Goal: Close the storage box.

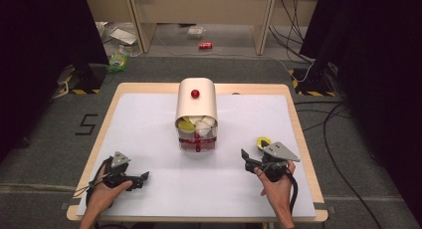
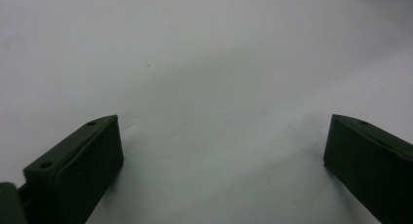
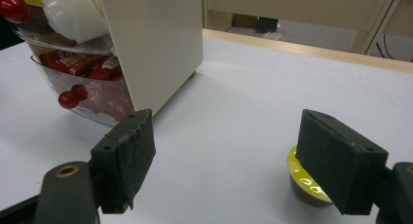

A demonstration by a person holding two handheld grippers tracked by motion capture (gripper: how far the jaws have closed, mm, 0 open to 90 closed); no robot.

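A cream drawer box (image 1: pixel 196 104) with a red knob (image 1: pixel 195 93) on top stands at the table's middle. Its two clear drawers are pulled out: the upper one (image 3: pixel 63 19) holds white and yellow cups, the lower one (image 3: pixel 90 83) holds red packets. A small brown cup with a yellow lid (image 1: pixel 263 141) sits on the table at the right. My right gripper (image 3: pixel 229 141) stands open, low over the table, with nothing between its jaws; the yellow-lidded cup (image 3: pixel 303 182) is partly hidden behind its right jaw. My left gripper (image 2: pixel 221 146) is open over bare white table (image 2: pixel 204 63), at the front left (image 1: pixel 143 177).
The white table top (image 1: pixel 149 124) has a wooden rim. Beyond the far edge on the floor lie a red can (image 1: pixel 205 45), a clear box and some bags. Cables (image 1: pixel 328 124) run along the floor at the right. Black curtains hang at both sides.
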